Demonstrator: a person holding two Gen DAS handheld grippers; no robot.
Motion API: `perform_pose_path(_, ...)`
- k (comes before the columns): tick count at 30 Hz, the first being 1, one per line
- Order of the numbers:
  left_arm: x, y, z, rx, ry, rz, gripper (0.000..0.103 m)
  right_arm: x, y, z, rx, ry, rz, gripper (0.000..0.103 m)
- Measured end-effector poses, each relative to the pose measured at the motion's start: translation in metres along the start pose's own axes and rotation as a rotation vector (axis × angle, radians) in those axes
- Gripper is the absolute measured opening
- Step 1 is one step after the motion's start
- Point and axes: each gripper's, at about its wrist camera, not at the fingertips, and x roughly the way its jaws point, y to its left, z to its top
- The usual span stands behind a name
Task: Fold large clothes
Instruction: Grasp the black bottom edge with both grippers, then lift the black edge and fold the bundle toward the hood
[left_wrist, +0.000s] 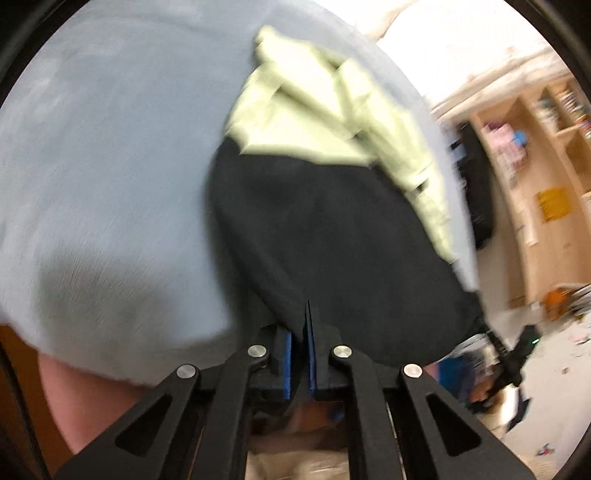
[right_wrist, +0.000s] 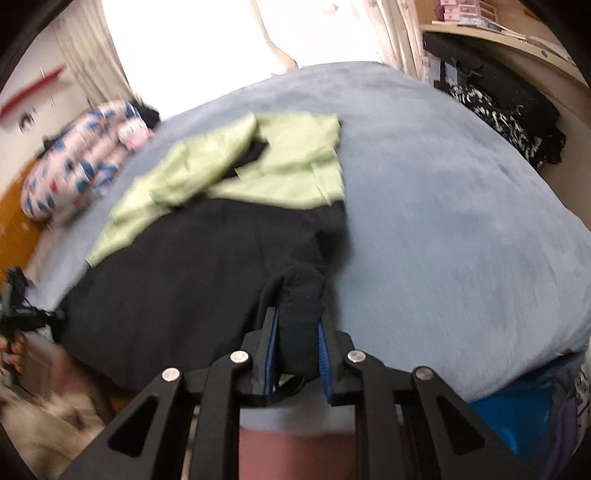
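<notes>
**Two corners pinched, fold about to begin**

Both of my tongs have a bite on the near edge of the black garment (left_wrist: 332, 229), which lies spread ahead of them on the blue-grey bed cover (left_wrist: 110, 147). My left tongs (left_wrist: 300, 341) are pressed nearly together, with only a thin layer of the black cloth's edge running in between the blue pads. My right tongs (right_wrist: 297, 345) pinch a thicker bunch of the same cloth, so their pads stand a little apart around the wad. Beyond the black garment, further from both tongs, a pale green garment (right_wrist: 266, 166) lies crumpled, overlapping its far end.

I judge this as the start of a fold: edge gripped, cloth barely off the bed. Next I need to raise both corners evenly and carry them forward over the body of the garment, keeping the edge taut between my tongs. The green piece sits where the fold would land, which may spoil a flat lay.
</notes>
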Motion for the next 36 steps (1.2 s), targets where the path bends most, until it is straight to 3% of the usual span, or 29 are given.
perform_pose_path(3,-0.019,-0.023,0.03,-0.022,-0.088,-0.075,0.004,-0.01,0.006,0.029,0.037,-0.069,0.059,0.016)
perform_pose_path(6,-0.038,-0.041,0.068,-0.046,-0.187,-0.092,0.003,-0.011,0.009,0.065,0.079,-0.126,0.097,0.016)
perform_pose_path(10,-0.064,-0.053,0.13,-0.083,-0.344,-0.076,0.002,0.005,0.013,0.127,0.089,-0.17,0.09,0.016)
perform_pose_path(13,-0.07,-0.057,0.174,-0.093,-0.398,-0.044,0.002,0.034,0.015,0.175,0.099,-0.161,0.079,0.016)
perform_pose_path(15,-0.069,-0.056,0.202,-0.078,-0.43,0.024,0.002,0.053,0.019,0.197,0.09,-0.157,0.045,0.016)
perform_pose_path(18,-0.039,-0.052,0.23,-0.046,-0.365,0.051,0.002,0.1,0.019,0.227,0.117,-0.114,-0.008,0.016)
perform_pose_path(21,-0.01,-0.05,0.229,0.022,-0.291,0.076,0.002,0.142,0.016,0.24,0.132,-0.062,-0.059,0.016)
perform_pose_path(26,0.021,-0.047,0.185,0.23,-0.183,0.17,0.007,0.197,0.003,0.243,0.162,0.008,-0.133,0.016)
perform_pose_path(30,0.035,-0.032,0.154,0.309,-0.094,0.21,0.008,0.229,-0.012,0.245,0.212,0.034,-0.23,0.015)
perform_pose_path(36,0.041,-0.031,0.11,0.494,-0.006,0.25,0.013,0.253,-0.03,0.233,0.25,0.102,-0.262,0.015)
